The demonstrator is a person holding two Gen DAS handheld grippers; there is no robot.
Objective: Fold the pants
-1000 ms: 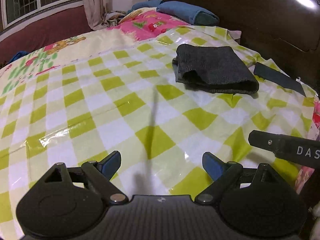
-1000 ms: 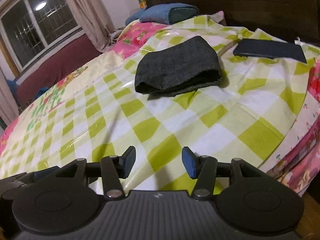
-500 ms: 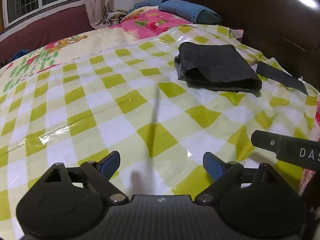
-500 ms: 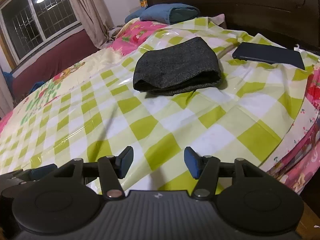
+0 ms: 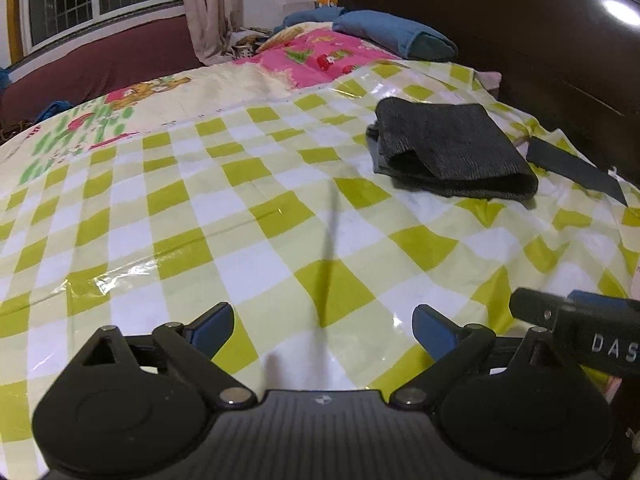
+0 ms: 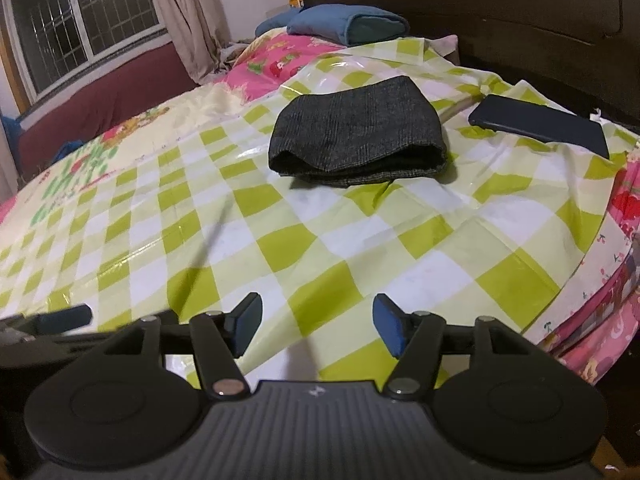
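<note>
The dark grey pants (image 5: 452, 148) lie folded into a compact bundle on the green-and-white checked sheet (image 5: 240, 220), far right in the left wrist view and upper middle in the right wrist view (image 6: 356, 136). My left gripper (image 5: 322, 330) is open and empty, low over the sheet, well short of the pants. My right gripper (image 6: 316, 324) is open and empty, also well short of them. Part of the right gripper (image 5: 576, 334) shows at the right edge of the left wrist view.
A dark phone (image 6: 540, 124) lies right of the pants near the dark headboard (image 6: 500, 8). Blue folded cloth (image 6: 348, 24) sits at the far end on the pink bedding. The bed edge (image 6: 592, 264) drops away on the right. A window (image 6: 80, 24) is far left.
Both grippers have drawn back and lowered slightly; the pants look a little farther away. The pants lie still and both jaws have stayed open.
</note>
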